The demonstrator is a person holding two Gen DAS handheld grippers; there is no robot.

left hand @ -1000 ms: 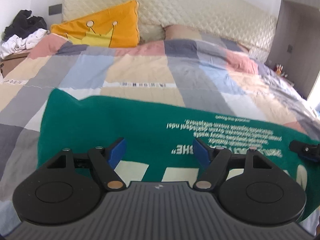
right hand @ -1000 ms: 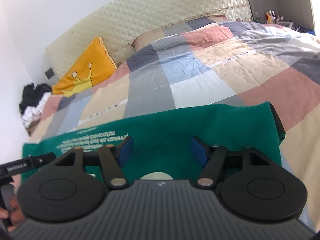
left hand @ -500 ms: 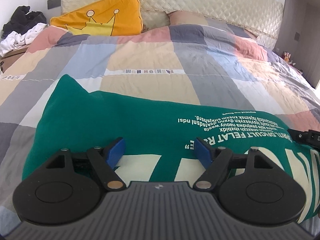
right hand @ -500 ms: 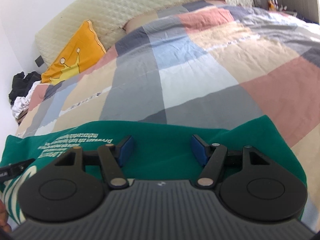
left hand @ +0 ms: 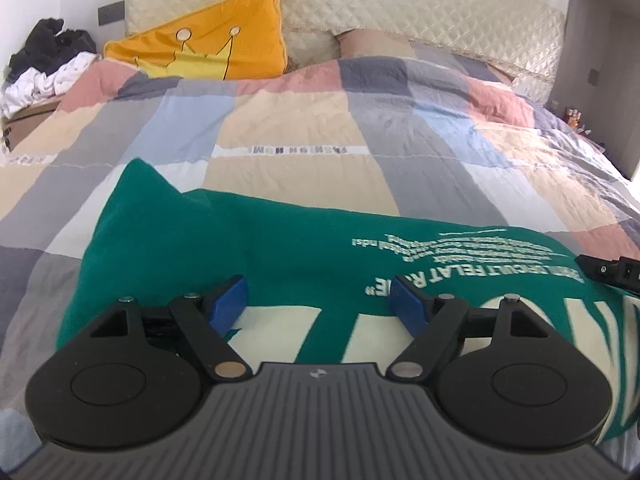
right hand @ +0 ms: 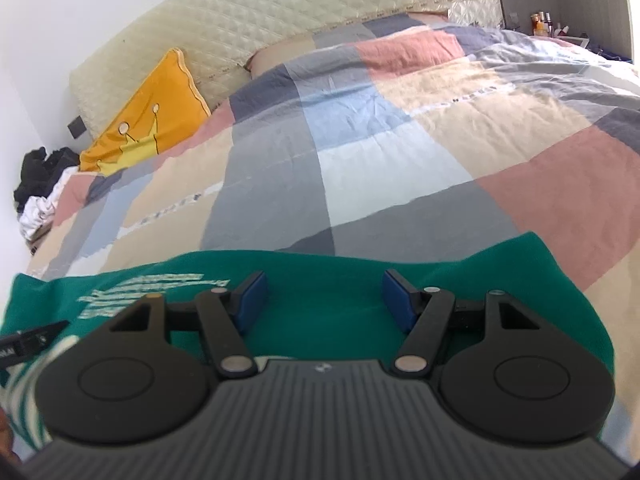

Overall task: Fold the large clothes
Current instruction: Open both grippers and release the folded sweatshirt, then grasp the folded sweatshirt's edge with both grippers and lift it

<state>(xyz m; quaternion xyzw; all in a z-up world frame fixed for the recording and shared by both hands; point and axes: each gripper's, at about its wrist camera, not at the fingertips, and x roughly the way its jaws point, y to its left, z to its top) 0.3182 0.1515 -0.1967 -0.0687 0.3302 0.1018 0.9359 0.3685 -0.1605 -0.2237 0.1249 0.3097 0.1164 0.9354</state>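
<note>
A green garment (left hand: 280, 248) with cream lettering lies folded across the near part of the checked bedspread (left hand: 320, 132). My left gripper (left hand: 318, 300) hovers open over its left half, blue pads apart, nothing between them. The tip of the other gripper shows at the right edge of the left wrist view. My right gripper (right hand: 322, 298) stands open over the right half of the green garment (right hand: 320, 272), nothing pinched. A tip of the left gripper pokes in at the far left of the right wrist view.
A yellow crown cushion (left hand: 204, 50) leans on the quilted headboard (left hand: 380, 0) next to a beige pillow (left hand: 372, 40). A heap of black and white clothes (left hand: 44, 60) sits on a stand to the left. Small bottles (right hand: 542, 24) stand beyond the bed's right side.
Both grippers have dropped a little closer to the garment, and the right wrist view has swung to show more of the bedspread. The jaws stay apart throughout.
</note>
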